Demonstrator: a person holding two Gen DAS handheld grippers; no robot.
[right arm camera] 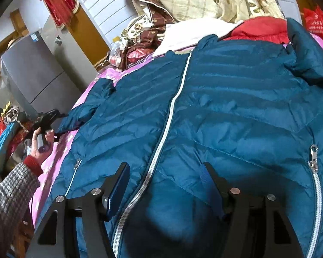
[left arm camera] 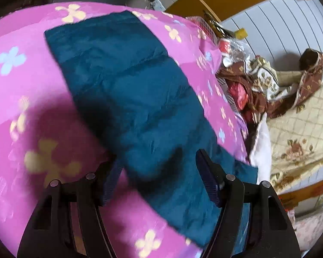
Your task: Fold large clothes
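My teal down jacket [right arm camera: 226, 111] lies spread, zipped front up, on the pink floral quilt [left arm camera: 21, 81]; puffy, light, slick, so I'd pinch a sleeve cuff or hem. Left hand-held gripper [left arm camera: 157, 172] hovers jaws wide over the sleeve [left arm camera: 129, 90]; right hand-held gripper [right arm camera: 165, 180] gapes above the zipper [right arm camera: 161, 139], holding nothing.

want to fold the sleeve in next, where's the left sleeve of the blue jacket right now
In the left wrist view the sleeve lies stretched flat across the pink floral quilt, its near end between the open left gripper fingers.
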